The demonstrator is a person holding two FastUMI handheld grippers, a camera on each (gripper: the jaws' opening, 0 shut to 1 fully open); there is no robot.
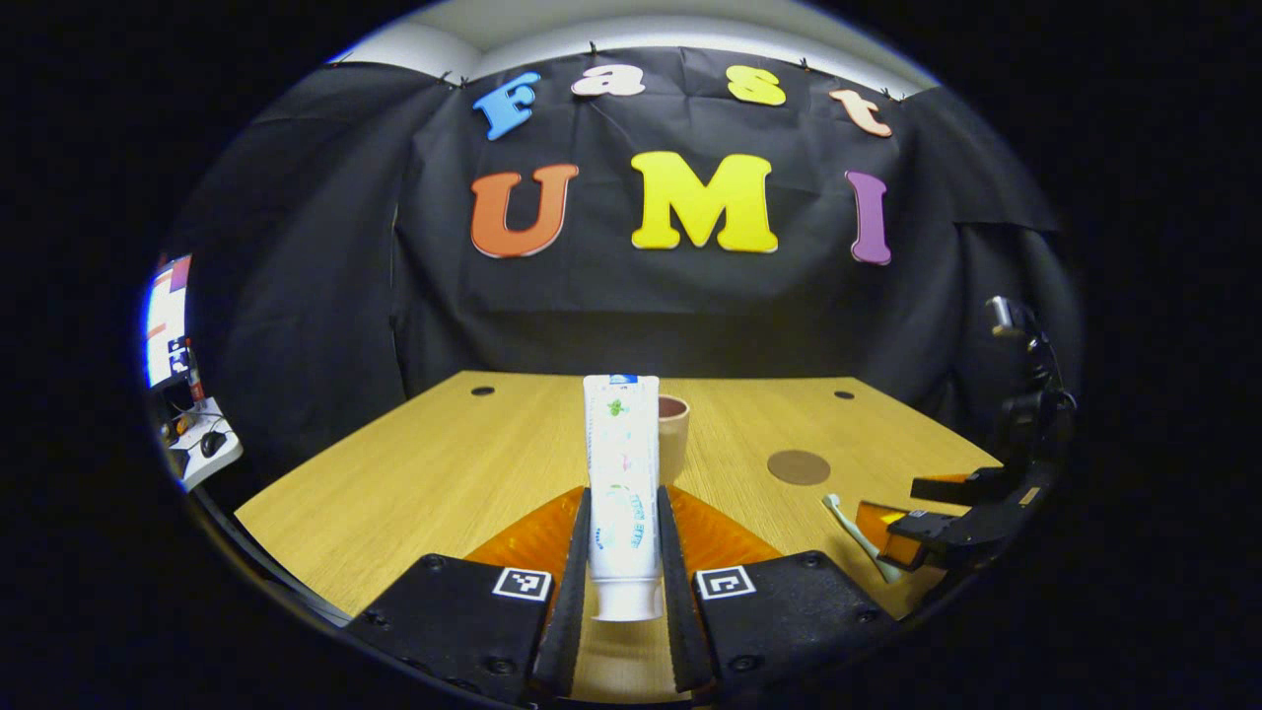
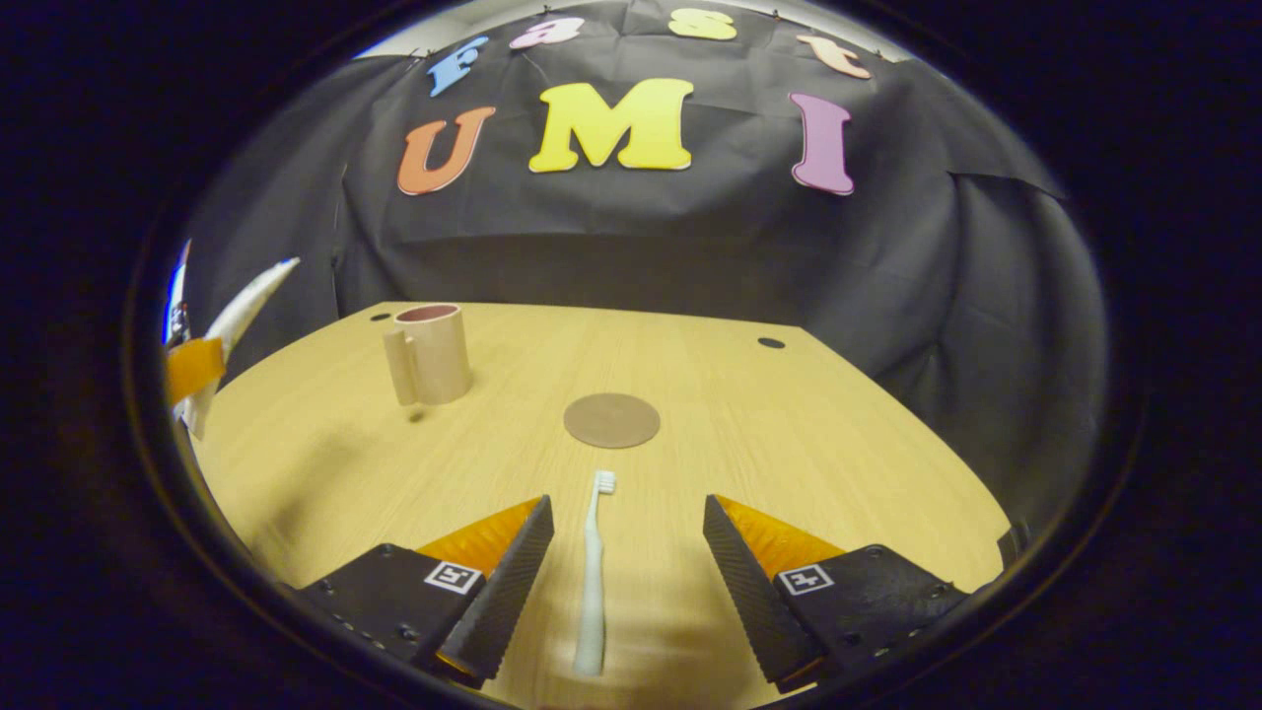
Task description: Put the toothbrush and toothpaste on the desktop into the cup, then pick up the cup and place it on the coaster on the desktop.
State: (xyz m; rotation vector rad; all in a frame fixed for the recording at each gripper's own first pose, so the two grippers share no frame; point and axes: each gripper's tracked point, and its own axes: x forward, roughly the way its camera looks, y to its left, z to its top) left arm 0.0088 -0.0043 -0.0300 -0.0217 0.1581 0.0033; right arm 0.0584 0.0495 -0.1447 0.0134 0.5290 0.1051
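My left gripper [image 1: 623, 562] pinched the white toothpaste tube [image 1: 622, 493] upright between both fingers, above the light wooden desk [image 1: 414, 473]. The beige handled cup [image 2: 430, 353] stood at eleven o'clock in the right gripper view. My right gripper [image 2: 626, 552] stood spread around the white toothbrush [image 2: 593, 572], untouched; the round brown coaster [image 2: 611, 420] lay at twelve o'clock beyond.

counter [image 1: 414, 463]: light wood grain, fills lower half of both views | round dark holes near its far corners, one upper left [image 1: 482, 390], one upper right [image 1: 843, 394] | black cloth wall [image 1: 315, 247] behind, draped | lit screen [image 1: 166, 318] far left edge | small white desk [image 1: 202, 449] with a mouse below it
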